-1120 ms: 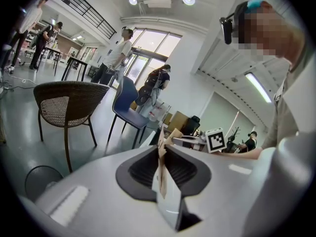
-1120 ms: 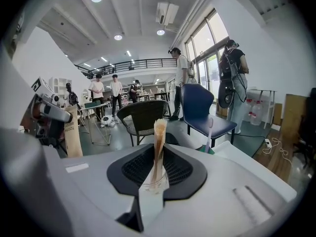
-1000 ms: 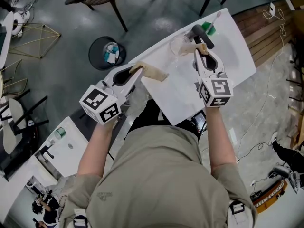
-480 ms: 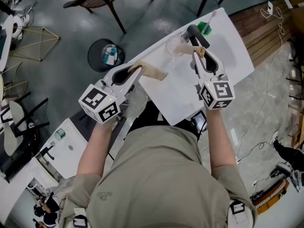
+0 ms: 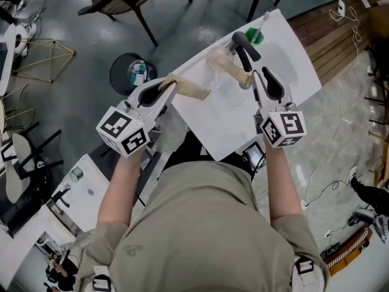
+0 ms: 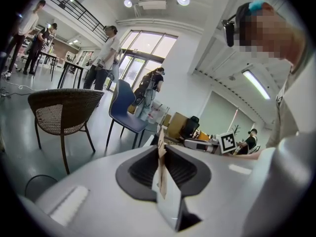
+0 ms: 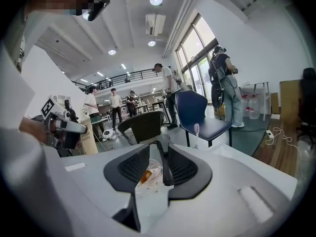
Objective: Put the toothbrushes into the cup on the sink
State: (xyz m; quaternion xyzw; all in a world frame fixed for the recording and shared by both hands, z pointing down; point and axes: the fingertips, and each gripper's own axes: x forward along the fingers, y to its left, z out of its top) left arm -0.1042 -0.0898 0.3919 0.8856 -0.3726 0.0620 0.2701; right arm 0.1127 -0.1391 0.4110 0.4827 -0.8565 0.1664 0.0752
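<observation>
The left hand-held gripper point(image 5: 171, 85) is clenched on a tan wooden toothbrush point(image 5: 194, 92), holding it over the left edge of the white sink tabletop point(image 5: 226, 121). Further right, a second tan toothbrush point(image 5: 235, 73) leans in the clear plastic cup point(image 5: 216, 58) beside the black faucet point(image 5: 241, 46). The right hand-held gripper point(image 5: 260, 78) hangs just short of them, jaws spread and empty.

Right gripper point(image 5: 256, 81) drawn back from the cup point(image 5: 214, 58); fingers point(image 7: 185, 169) now parted; tan toothbrush point(image 5: 234, 73) released, its end in the cup ahead of the fingers.
</observation>
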